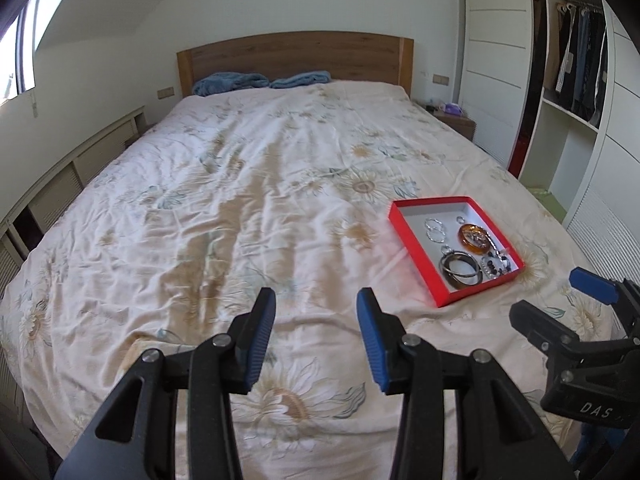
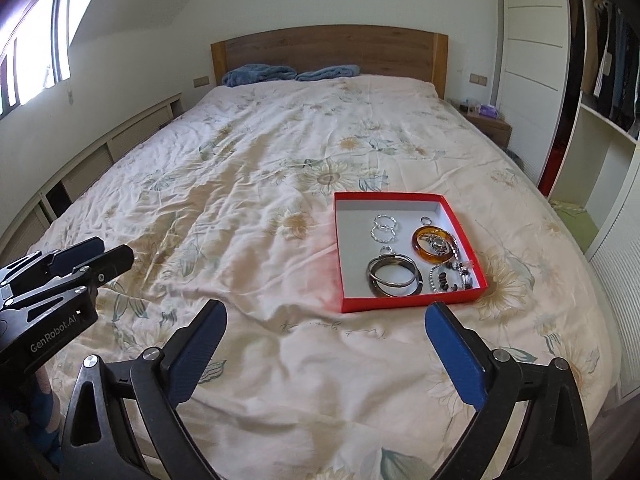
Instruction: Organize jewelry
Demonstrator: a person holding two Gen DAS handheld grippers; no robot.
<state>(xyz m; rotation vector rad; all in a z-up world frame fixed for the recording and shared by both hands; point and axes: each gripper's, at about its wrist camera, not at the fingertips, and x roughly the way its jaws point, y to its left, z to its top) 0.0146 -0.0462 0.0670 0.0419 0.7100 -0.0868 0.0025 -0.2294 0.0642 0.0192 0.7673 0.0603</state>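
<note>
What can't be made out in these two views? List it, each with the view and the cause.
- Tangled pieces in the red tray's near right corner: both views, too small and overlapping to count or name.
- Right gripper: left wrist view, cut by the right edge; only one blue pad shows.
- Left gripper: right wrist view, cut by the left edge.
- Items on the nightstand: both views, too small.
- The person's hands: outside both frames.

Black hinged tongs (image 1: 316,336) with ribbed blue pads (image 2: 454,356), silver rivets, white "GenRobot.AI" and "DAS" lettering
</note>
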